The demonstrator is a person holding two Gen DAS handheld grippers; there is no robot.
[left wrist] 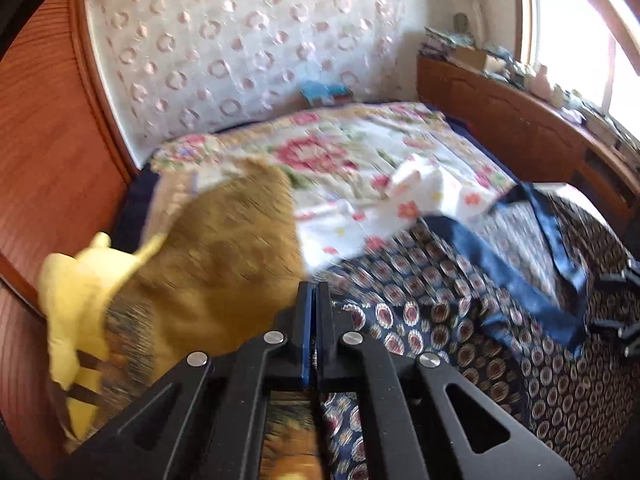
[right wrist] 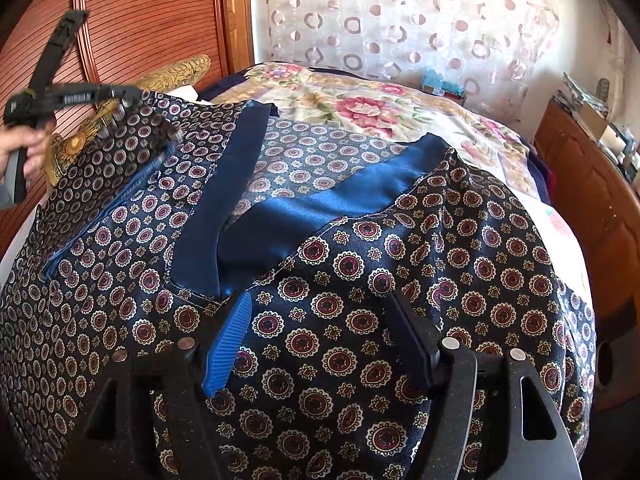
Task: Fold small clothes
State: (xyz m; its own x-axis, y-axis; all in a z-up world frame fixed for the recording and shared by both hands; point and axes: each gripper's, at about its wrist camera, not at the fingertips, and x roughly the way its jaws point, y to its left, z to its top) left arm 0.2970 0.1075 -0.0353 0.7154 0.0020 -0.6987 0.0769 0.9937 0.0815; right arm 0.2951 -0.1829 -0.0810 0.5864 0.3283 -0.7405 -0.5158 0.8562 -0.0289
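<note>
A navy satin garment with a medallion print and plain blue lapels lies spread on the bed; it also shows in the left wrist view. My left gripper is shut, its fingers pressed together over the garment's left edge, and in the right wrist view it pinches a lifted corner of the cloth. My right gripper is open, its fingers wide apart just above the garment's front panel, holding nothing.
A floral bedspread covers the bed. A gold cushion and a yellow soft toy lie at the left by a wooden slatted door. A wooden headboard shelf with clutter runs along the right.
</note>
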